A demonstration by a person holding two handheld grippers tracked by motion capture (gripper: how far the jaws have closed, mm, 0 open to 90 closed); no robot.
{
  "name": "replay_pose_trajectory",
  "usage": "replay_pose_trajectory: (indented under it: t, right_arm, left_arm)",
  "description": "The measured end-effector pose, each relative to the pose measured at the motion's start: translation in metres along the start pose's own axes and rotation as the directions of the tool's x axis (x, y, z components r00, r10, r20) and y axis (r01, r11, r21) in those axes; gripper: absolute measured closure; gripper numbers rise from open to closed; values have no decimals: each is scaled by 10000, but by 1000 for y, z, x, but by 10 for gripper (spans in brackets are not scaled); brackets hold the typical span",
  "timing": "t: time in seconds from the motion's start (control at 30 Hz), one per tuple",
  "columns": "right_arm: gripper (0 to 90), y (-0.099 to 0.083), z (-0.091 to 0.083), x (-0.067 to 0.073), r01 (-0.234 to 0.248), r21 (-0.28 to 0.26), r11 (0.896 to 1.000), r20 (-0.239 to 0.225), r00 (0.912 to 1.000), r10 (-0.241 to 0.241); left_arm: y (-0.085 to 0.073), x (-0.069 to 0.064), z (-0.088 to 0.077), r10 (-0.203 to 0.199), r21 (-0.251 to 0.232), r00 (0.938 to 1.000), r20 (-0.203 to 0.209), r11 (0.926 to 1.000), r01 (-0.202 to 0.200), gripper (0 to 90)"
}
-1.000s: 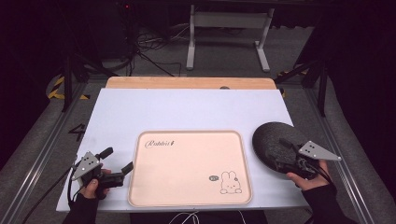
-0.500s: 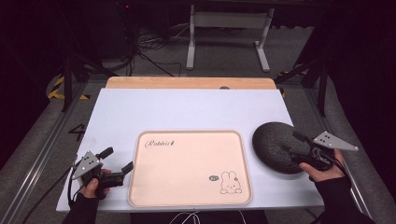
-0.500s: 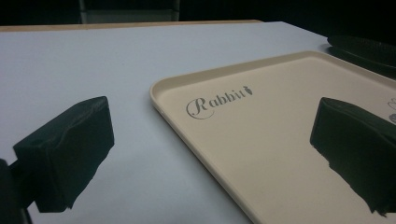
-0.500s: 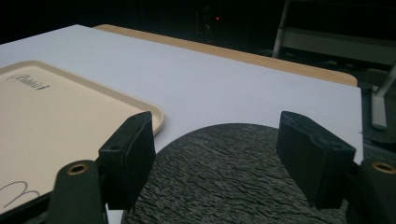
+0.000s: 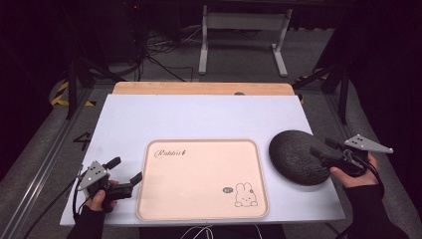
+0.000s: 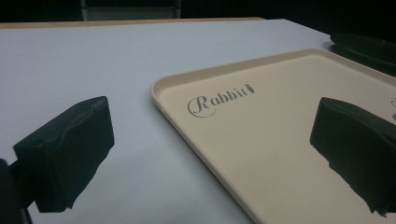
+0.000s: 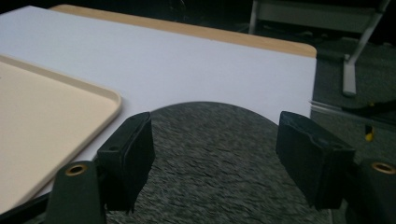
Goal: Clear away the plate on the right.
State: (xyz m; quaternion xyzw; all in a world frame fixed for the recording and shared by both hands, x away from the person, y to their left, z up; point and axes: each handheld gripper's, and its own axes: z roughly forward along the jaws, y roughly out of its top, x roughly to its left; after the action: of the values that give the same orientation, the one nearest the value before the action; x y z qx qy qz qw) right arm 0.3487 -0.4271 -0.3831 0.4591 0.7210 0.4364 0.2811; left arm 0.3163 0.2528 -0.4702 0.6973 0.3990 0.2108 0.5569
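Dark floor, cables and a metal stand lie beyond the far edge of the table, whose top is covered in pale white sheet with a strip of wood showing along the back. Near the front edge, about the middle, sits a cream tray printed with the word "Rabbit" and a small rabbit drawing; nothing lies in it. Just beside the tray's right side, close to the table's right edge, rests a dark speckled round plate, its rim reaching toward the front right corner.

The right gripper is by far the nearer one: its jaws stand wide apart and hold nothing, hovering over the plate's right part and pointing left across it toward the tray. In the right gripper view the plate spreads between and ahead of the two jaws, with the tray's corner further off to the side. Being round, the plate has no long axis to line up with, so its rim nearest the hand looks the likeliest place to grip.

The left gripper rests at the tray's front left corner, also open and empty, one jaw over the tray and one over the bare table, well apart from the plate.
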Motion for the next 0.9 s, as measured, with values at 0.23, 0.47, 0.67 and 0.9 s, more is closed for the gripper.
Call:
replay_pose_trajectory:
  t: [0.23, 0.47, 0.67, 0.9]
  right_arm:
    - [289, 1, -3, -15, -274, 487, 9984, 417, 9988, 254]
    - [288, -4, -4, -29, -588, 635, 9962, 690, 9961, 543]
    - [281, -9, 0, -39, -677, 850, 9941, 845, 9946, 605]
    - [297, -17, 5, -50, -769, 1122, 9907, 1053, 9923, 651]
  left_arm:
    - [0, 0, 1, 50, 14, 10000, -11, 10000, -50, 4]
    - [0, 0, 1, 63, 43, 10000, -23, 10000, -63, 4]
    - [0, -1, 1, 100, 42, 10000, -4, 9999, -100, 6]
    - [0, -1, 1, 129, 57, 9999, 34, 9999, -130, 9]
